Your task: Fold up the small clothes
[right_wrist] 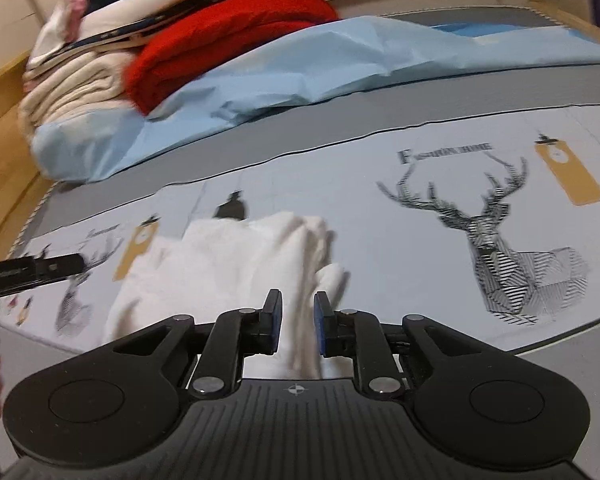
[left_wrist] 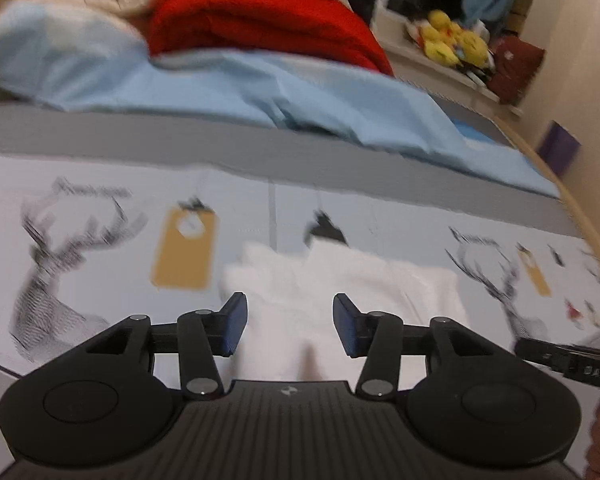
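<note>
A small white garment (left_wrist: pixel 340 292) lies crumpled on the deer-print bedspread (left_wrist: pixel 100 240). My left gripper (left_wrist: pixel 288 316) is open above its near edge, with white cloth showing between the fingers but not pinched. In the right wrist view the same garment (right_wrist: pixel 228 268) lies left of centre. My right gripper (right_wrist: pixel 296 320) has its jaws narrowly apart with a fold of the white cloth running between them; whether the pads press it is unclear. The other gripper's body shows at each view's edge (left_wrist: pixel 572 360) (right_wrist: pixel 28 270).
A light blue sheet (right_wrist: pixel 340 64) lies bunched across the bed beyond a grey band. A red blanket (right_wrist: pixel 228 36) and cream folded blankets (right_wrist: pixel 72 88) are stacked behind it. Yellow plush toys (left_wrist: pixel 452 40) sit on a shelf. The wooden bed frame (right_wrist: pixel 0 152) runs along the side.
</note>
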{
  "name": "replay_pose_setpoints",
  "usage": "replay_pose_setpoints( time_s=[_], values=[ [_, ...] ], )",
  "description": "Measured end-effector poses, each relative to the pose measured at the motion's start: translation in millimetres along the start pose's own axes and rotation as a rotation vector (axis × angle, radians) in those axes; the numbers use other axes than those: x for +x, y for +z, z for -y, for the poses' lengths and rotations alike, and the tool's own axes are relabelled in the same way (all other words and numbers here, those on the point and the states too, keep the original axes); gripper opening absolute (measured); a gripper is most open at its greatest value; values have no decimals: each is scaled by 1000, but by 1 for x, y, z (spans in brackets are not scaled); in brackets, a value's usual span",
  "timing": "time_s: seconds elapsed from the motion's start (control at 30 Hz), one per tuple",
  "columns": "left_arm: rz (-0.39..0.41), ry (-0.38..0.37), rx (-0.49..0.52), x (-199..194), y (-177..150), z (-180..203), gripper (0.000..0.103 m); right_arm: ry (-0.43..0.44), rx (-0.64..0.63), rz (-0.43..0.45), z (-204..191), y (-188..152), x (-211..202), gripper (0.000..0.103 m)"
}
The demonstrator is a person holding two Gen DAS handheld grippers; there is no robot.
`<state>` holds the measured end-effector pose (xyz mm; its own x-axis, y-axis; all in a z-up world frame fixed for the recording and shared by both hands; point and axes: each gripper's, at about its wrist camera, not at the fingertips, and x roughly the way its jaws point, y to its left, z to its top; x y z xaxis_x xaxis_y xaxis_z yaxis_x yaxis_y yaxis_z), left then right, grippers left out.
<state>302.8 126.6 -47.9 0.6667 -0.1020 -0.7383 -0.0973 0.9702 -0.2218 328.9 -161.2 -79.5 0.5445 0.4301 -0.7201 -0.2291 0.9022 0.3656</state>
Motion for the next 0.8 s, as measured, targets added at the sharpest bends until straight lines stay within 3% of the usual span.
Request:
replay_pose_setpoints(
  time_s=[0.13, 0.2, 0.23, 0.33, 0.47, 0.5, 0.53, 0.57, 0.63, 0.8],
  values=[
    [-145, -35, 87, 18, -18, 13, 52, 76, -121, -123, -11, -15, 8, 20],
    [-277, 2, 153, 37, -37, 19, 52, 10, -186, -229, -14, -27, 21, 20],
    [-310, 38, 207, 43, -47, 23, 52, -48, -211, -273, -14, -34, 28, 27],
    [-270, 90, 315, 38, -59, 39, 56, -58, -98, -313, 2, -37, 31, 28],
    [-241, 118, 300, 19, -63, 46, 69, -81, -90, -266, -5, -34, 8, 28],
    [-222, 134, 287, 10, -63, 47, 78, -90, -110, -240, -8, -35, -3, 30],
    [-203, 140, 276, 3, -61, 46, 84, -95, -135, -211, -13, -35, -15, 34],
    [-179, 144, 265, -8, -60, 47, 85, -103, -158, -179, -18, -34, -28, 37],
    [-128, 154, 242, -31, -59, 52, 85, -137, -173, -107, -28, -33, -53, 55],
    [30, 200, 234, -102, -62, 70, 89, -168, -127, 50, -40, -31, -118, 82]
  ],
)
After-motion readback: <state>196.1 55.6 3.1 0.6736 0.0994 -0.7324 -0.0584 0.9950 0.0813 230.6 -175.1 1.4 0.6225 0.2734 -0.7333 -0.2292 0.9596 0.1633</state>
